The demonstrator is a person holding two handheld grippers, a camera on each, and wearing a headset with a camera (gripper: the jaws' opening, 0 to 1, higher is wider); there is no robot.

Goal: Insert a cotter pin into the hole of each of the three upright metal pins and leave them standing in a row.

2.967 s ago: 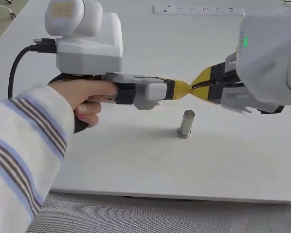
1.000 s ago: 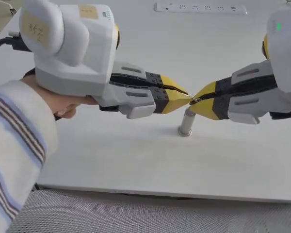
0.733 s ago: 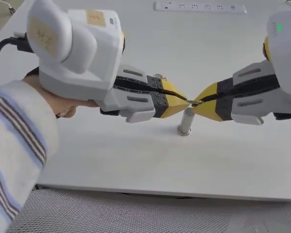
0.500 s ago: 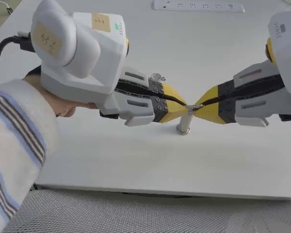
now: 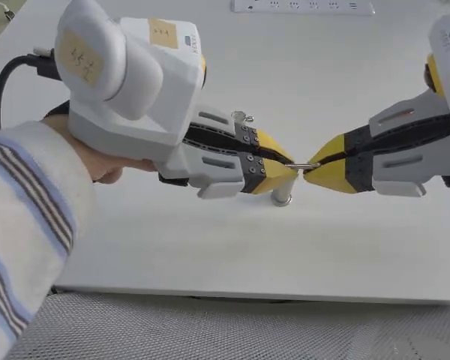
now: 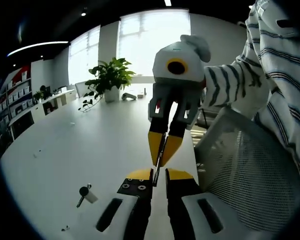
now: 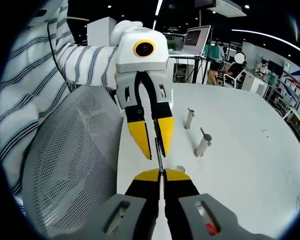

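Cotter pin [image 5: 303, 166] lowered; now level with upright metal pin [image 5: 283, 196].

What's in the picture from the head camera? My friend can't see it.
The left gripper and right gripper, both yellow-tipped, meet tip to tip with a thin cotter pin between them, close to an upright metal pin on a white table. A hand in a striped sleeve holds the left one.

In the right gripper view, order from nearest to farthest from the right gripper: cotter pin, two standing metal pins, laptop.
1. cotter pin, at the jaw tips.
2. nearer metal pin, right side.
3. farther metal pin, behind it.
4. laptop, far desk.
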